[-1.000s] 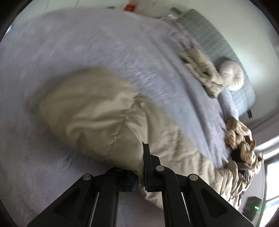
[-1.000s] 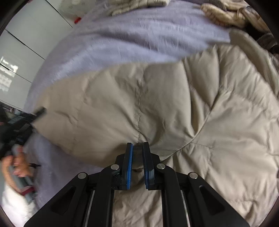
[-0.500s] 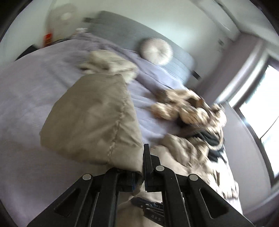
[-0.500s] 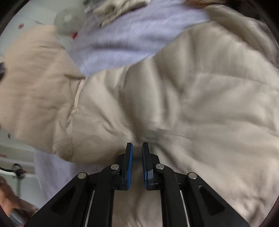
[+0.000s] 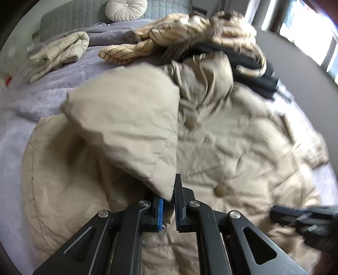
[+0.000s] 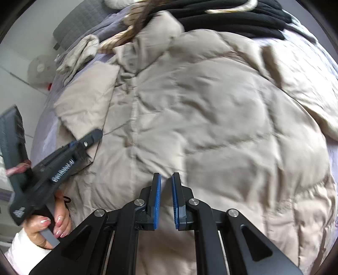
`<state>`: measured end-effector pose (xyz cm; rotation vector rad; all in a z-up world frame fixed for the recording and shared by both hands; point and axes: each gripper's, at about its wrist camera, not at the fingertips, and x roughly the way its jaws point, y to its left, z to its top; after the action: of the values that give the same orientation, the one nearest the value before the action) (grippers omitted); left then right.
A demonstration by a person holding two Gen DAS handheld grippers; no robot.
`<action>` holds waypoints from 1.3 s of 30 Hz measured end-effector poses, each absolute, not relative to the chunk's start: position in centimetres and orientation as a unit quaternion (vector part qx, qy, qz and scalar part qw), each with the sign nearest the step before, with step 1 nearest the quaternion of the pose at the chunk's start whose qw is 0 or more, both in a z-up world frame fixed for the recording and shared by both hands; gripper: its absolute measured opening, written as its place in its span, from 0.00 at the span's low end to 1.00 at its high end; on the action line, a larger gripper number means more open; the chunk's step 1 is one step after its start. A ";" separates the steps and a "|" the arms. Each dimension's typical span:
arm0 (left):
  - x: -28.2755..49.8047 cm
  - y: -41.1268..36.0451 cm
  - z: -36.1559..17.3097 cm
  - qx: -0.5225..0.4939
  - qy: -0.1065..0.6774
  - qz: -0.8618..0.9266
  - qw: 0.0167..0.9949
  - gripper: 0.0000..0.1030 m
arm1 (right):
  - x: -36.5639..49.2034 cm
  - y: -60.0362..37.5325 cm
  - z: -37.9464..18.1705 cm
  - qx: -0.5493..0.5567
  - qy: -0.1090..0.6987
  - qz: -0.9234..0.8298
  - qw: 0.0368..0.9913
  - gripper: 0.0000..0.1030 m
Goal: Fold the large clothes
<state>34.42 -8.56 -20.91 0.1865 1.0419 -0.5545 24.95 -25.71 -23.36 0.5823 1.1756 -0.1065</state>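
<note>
Ok so the big beige puffer coat (image 5: 221,148) is spread across the lavender bedspread (image 5: 52,84), takes up most of both wrist views. My left gripper (image 5: 168,203) has the sleeve (image 5: 126,131) by its tip, folded over onto the coat's front. Jaws have just been opening a bit, only a narrow gap rn, and the sleeve's corner sits between the blue pads; can't tell for sure if they're pressing on it or just around it, looks like a loose pinch. Right gripper (image 6: 166,190) hangs over the coat's quilted body w/ jaws nearly closed, thin slit between the pads; fabric right under them but whether any of it is pinched, cannot tell from here. In the right cam the left tool shows at the left edge w/ a hand (image 6: 48,226) in a white sleeve on its handle. Stuff around: a striped cream knit (image 5: 169,36) and a black garment (image 5: 253,61) piled just beyond the coat's collar, touching it. Another folded beige quilted piece (image 5: 59,50) lies further up the bed, well apart. Round white cushion (image 5: 125,9) against the grey quilted headboard (image 5: 74,17). Window (image 5: 306,27) at the right. Lots of motion blur tbh.
</note>
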 end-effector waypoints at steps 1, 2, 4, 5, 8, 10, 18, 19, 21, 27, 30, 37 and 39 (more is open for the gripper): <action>34.3 -8.6 -21.4 0.095 0.491 -0.259 0.827 0.38 | 24.8 -26.2 -23.3 0.277 0.545 -0.049 0.790 0.13; 34.0 -8.4 -21.3 0.098 0.488 -0.258 0.828 0.78 | 24.9 -26.3 -23.4 0.281 0.544 -0.051 0.789 0.13; 32.8 -7.6 -20.0 0.096 0.462 -0.251 0.845 0.99 | 24.1 -26.8 -23.7 0.286 0.543 -0.052 0.788 0.13; 32.2 -7.0 -19.7 0.098 0.454 -0.252 0.849 0.99 | 24.3 -26.7 -23.5 0.285 0.544 -0.053 0.788 0.13; 31.3 -5.0 -18.2 0.101 0.445 -0.256 0.852 0.99 | 23.1 -25.9 -21.5 0.258 0.540 -0.048 0.799 0.21; 31.0 -2.0 -16.8 0.083 0.431 -0.243 0.865 0.99 | 23.6 -24.2 -19.5 0.221 0.531 -0.038 0.817 0.61; 37.3 10.4 -19.1 -0.009 0.468 -0.025 0.883 0.99 | 33.2 -11.0 -17.1 -0.017 0.486 -0.001 0.874 0.88; 37.7 11.1 -20.0 -0.012 0.475 -0.010 0.880 0.99 | 34.4 -10.0 -17.6 -0.037 0.487 -0.010 0.873 0.88; 38.0 11.6 -21.9 -0.007 0.491 0.010 0.871 0.99 | 35.5 -9.4 -18.6 -0.055 0.490 -0.026 0.870 0.69; 37.4 10.4 -23.9 0.024 0.498 0.008 0.867 0.99 | 32.9 -16.1 -17.3 0.090 0.432 -0.054 0.896 0.03; 37.3 10.2 -24.2 0.028 0.503 -0.003 0.864 0.99 | 29.5 -21.4 -18.9 0.217 0.436 -0.086 0.869 0.03; 37.7 9.1 -23.6 0.052 0.507 -0.007 0.861 0.99 | 25.2 -27.2 -23.0 0.361 0.479 -0.103 0.794 0.27; 37.7 9.2 -22.7 0.048 0.495 -0.009 0.868 0.99 | 23.8 -28.0 -21.2 0.339 0.461 -0.147 0.807 0.28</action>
<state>37.75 9.15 -22.66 0.1014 1.0351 -0.0196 23.75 -28.02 -21.24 0.7253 0.9870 -0.3142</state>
